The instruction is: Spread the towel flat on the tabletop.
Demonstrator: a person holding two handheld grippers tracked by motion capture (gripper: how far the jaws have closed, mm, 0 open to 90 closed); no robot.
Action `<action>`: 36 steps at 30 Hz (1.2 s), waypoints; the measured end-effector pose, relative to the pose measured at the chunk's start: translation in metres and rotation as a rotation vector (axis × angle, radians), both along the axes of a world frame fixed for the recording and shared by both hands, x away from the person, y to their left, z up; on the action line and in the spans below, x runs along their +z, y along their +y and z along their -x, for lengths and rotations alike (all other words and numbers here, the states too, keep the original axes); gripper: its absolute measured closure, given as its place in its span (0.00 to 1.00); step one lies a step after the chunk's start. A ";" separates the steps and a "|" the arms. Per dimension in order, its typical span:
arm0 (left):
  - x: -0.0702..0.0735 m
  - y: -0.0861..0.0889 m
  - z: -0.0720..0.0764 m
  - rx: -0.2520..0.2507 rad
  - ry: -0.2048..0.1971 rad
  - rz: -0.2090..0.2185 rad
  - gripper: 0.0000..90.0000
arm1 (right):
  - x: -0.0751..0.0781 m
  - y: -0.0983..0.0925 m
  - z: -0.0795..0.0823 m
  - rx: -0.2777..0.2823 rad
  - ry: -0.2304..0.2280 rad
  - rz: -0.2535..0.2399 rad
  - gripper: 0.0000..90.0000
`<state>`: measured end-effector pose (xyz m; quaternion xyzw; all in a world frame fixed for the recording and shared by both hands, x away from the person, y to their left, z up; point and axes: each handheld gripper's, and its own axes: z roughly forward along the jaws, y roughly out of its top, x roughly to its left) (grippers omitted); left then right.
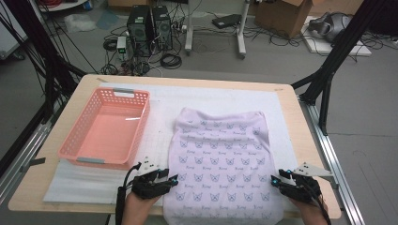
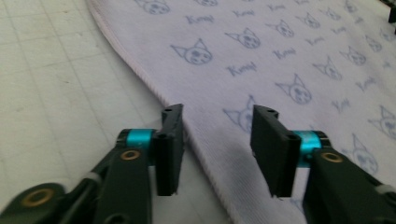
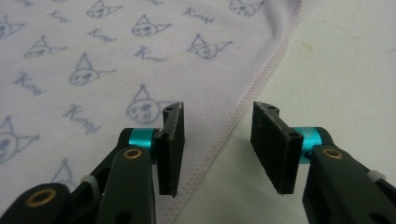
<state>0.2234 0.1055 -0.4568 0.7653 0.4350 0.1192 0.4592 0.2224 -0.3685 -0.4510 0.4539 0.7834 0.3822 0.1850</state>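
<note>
A lilac cloth (image 1: 220,154) printed with small cat faces lies flat on the white mat (image 1: 159,108), its near end hanging over the table's front edge. My left gripper (image 1: 172,178) sits at the cloth's left hem near the front. In the left gripper view the cloth's (image 2: 289,56) hem runs between the spread jaws of the left gripper (image 2: 217,140), and the pads do not press on it. My right gripper (image 1: 276,180) is at the right hem. There too, the cloth's (image 3: 93,60) edge passes between the parted jaws of the right gripper (image 3: 217,140), untouched.
A pink plastic basket (image 1: 123,90), empty, stands on the mat at the left. The wooden table (image 1: 291,93) ends close beside the right gripper. Beyond the table are computer towers (image 1: 150,26), cables and a cardboard box (image 1: 281,14) on the floor.
</note>
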 end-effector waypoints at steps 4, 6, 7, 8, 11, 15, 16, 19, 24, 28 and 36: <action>-0.001 0.000 0.008 0.031 -0.044 -0.052 0.88 | 0.001 0.000 0.004 0.005 0.002 0.011 0.82; -0.001 0.003 0.011 0.032 -0.026 -0.036 0.97 | 0.001 -0.002 0.006 0.011 0.017 0.000 0.94; -0.001 0.005 0.014 0.031 -0.028 -0.039 0.97 | 0.002 -0.002 0.007 0.005 0.020 0.001 0.95; 0.000 0.007 0.017 0.035 -0.025 -0.040 0.97 | 0.002 -0.002 0.009 0.002 0.021 0.003 0.96; 0.000 0.014 0.028 0.043 -0.012 -0.026 0.98 | 0.003 -0.006 0.017 0.002 0.035 -0.015 0.96; 0.001 0.021 0.042 0.036 0.003 -0.020 0.98 | 0.003 -0.011 0.032 0.021 0.043 -0.027 0.96; 0.001 0.022 0.046 0.029 0.006 -0.022 0.98 | 0.004 -0.012 0.037 0.030 0.043 -0.026 0.96; 0.001 0.024 0.056 0.016 0.015 -0.015 0.98 | 0.006 -0.014 0.051 0.050 0.047 -0.021 0.97; 0.002 0.020 0.047 0.042 -0.037 0.019 0.64 | 0.008 -0.013 0.062 0.039 0.038 -0.027 0.83; 0.003 0.019 0.031 0.065 -0.039 0.034 0.57 | 0.012 -0.011 0.054 -0.002 0.002 -0.045 0.75; -0.003 0.005 0.014 0.045 -0.077 -0.067 0.81 | 0.008 -0.002 0.040 -0.035 0.003 -0.024 0.72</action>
